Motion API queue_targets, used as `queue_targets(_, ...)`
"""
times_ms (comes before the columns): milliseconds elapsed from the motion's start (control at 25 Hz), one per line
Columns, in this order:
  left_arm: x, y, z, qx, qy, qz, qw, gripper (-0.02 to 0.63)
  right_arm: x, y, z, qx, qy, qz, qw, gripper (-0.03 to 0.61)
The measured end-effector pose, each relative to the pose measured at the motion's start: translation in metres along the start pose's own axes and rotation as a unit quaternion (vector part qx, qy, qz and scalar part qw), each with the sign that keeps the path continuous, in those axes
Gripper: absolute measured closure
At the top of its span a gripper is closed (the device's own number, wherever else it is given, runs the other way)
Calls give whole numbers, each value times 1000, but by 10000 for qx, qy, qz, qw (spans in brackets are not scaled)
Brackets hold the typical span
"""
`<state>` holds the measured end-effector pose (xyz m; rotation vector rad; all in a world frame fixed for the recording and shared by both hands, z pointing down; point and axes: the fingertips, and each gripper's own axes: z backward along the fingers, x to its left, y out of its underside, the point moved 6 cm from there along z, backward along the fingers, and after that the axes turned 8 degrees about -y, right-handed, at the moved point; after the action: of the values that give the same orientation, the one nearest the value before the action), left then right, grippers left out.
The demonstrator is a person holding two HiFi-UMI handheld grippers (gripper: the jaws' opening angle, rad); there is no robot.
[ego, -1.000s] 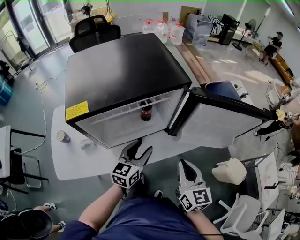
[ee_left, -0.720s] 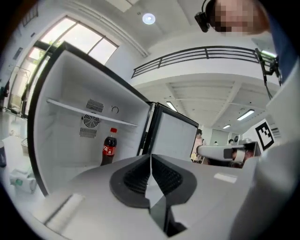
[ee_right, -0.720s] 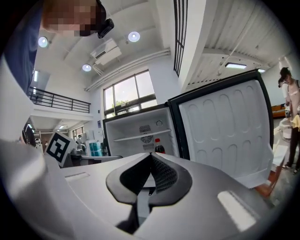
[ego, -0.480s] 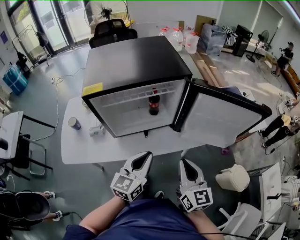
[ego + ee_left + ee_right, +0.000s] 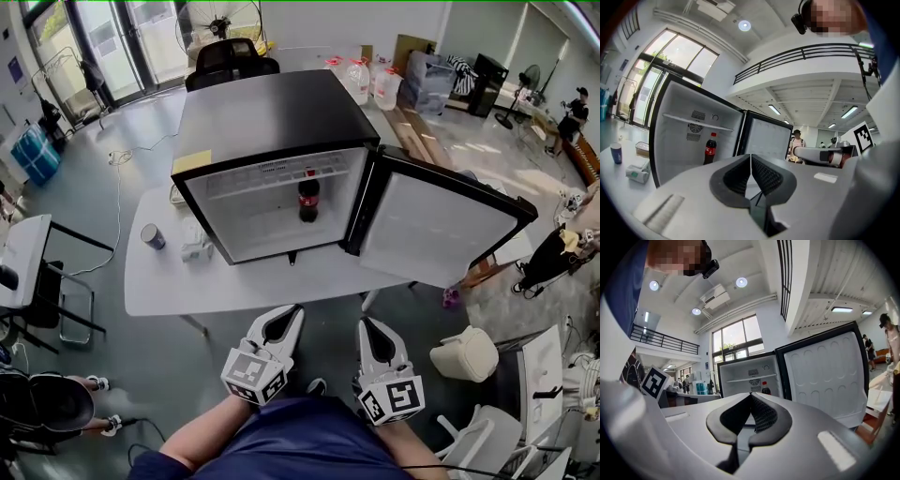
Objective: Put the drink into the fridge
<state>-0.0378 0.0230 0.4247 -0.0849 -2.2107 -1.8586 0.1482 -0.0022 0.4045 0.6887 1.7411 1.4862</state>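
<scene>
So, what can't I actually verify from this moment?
- Bottle label: print too small to read in the head view.
- Bottle's lower part: in the right gripper view, hidden behind the right hand-held gripper.
- Yellow sticker on the fridge: text too small in the head view.
- White pack beside the cup: too small to identify in any view.
- Fridge door, outer face: turned away in every view.

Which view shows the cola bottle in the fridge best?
The left gripper view: the cola bottle stands upright inside the fridge, nearly whole, red cap and label clear. In the head view the bottle is small, seen from above; in the right gripper view only its top shows.
</scene>
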Motion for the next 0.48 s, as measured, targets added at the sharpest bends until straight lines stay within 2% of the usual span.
queue_targets(480, -5, 4, 3, 46, -21, -66, 10000, 600, 2, -2, 7, -12, 11, 80, 10000, 574)
